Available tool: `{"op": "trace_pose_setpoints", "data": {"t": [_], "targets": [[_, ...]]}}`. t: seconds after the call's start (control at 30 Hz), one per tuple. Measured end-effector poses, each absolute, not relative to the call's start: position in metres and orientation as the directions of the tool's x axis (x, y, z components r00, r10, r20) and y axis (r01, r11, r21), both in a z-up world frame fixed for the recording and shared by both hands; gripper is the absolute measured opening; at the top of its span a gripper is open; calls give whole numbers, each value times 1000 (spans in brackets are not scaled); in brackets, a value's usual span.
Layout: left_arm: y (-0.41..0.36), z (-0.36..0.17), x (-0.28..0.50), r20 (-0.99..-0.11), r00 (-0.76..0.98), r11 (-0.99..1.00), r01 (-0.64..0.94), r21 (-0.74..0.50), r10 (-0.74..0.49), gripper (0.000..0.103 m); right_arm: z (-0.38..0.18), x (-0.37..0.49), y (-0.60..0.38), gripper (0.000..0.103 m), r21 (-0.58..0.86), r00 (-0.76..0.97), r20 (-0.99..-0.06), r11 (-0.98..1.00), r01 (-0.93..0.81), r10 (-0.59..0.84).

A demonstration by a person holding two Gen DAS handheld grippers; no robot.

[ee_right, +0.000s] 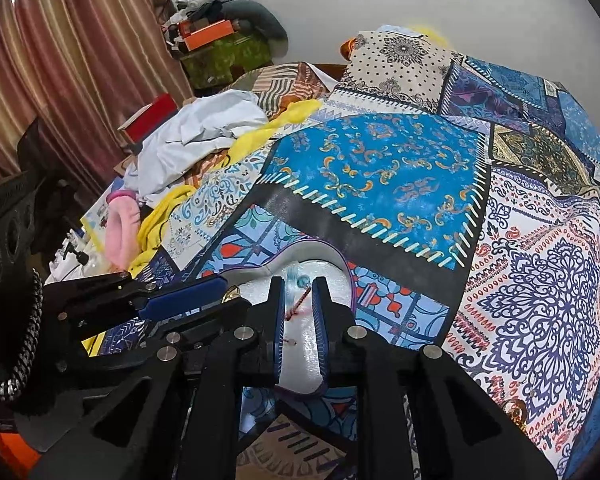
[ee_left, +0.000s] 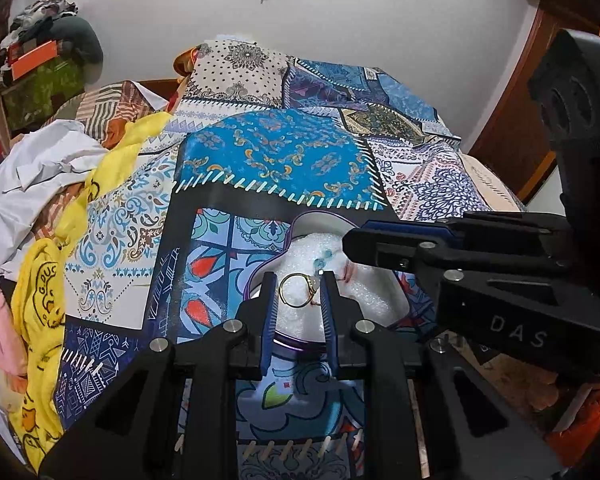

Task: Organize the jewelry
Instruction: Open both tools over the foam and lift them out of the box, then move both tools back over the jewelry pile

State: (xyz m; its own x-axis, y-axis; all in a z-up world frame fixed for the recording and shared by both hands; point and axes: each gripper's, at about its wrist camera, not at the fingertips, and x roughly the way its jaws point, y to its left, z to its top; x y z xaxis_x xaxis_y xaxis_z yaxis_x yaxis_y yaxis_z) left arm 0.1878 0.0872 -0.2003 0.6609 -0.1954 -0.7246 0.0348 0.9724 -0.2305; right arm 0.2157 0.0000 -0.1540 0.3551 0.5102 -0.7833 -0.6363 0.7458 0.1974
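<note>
A heart-shaped box with a purple rim (ee_left: 290,236) and white foam lining lies on the patchwork bedcover; it also shows in the right wrist view (ee_right: 342,258). On the foam lie a gold ring (ee_left: 296,290), pale blue beads (ee_left: 323,258) and a red thread (ee_right: 298,304). My left gripper (ee_left: 299,286) is open, its fingers either side of the gold ring. My right gripper (ee_right: 299,288) is open over the foam, straddling the red thread and blue bead (ee_right: 302,280). The right gripper's fingers (ee_left: 384,240) reach in from the right in the left wrist view.
A patchwork bedcover (ee_left: 276,156) covers the bed. Crumpled white, yellow and pink clothes (ee_left: 52,184) lie at the left. A small gold item (ee_right: 516,410) lies on the cover at right. A striped curtain (ee_right: 60,60) and piled bags (ee_right: 220,36) stand behind.
</note>
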Motion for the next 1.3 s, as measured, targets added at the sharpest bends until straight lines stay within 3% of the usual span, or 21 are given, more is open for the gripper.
{"op": "trace_pose_setpoints", "data": {"t": [0.23,0.37,0.4,0.57,0.7,1.07,1.3], "targets": [[86,-190,182,-717,673,975,34,-217,-183,20,-143,214,-4,19,175,389,-777,764,-621,495],[86,-182,178,-711,683,978,26,-207,-168,22,-130,208,-12,48,144,456,-750,791,-595,479],[86,-181,177,-709,686,979,23,-204,-164,25,-127,207,-15,50,142,467,-743,795,-590,480],[85,-169,172,-698,702,981,9,-193,-144,29,-111,202,-30,50,122,519,-717,817,-563,465],[82,-155,165,-675,727,983,3,-184,-128,44,-101,198,-43,51,126,541,-700,827,-548,465],[54,-113,148,-611,780,987,60,-150,-140,51,-80,180,-97,51,83,639,-658,881,-465,399],[21,-112,151,-622,759,981,133,-142,-193,54,-82,173,-142,51,61,670,-665,918,-392,331]]}}
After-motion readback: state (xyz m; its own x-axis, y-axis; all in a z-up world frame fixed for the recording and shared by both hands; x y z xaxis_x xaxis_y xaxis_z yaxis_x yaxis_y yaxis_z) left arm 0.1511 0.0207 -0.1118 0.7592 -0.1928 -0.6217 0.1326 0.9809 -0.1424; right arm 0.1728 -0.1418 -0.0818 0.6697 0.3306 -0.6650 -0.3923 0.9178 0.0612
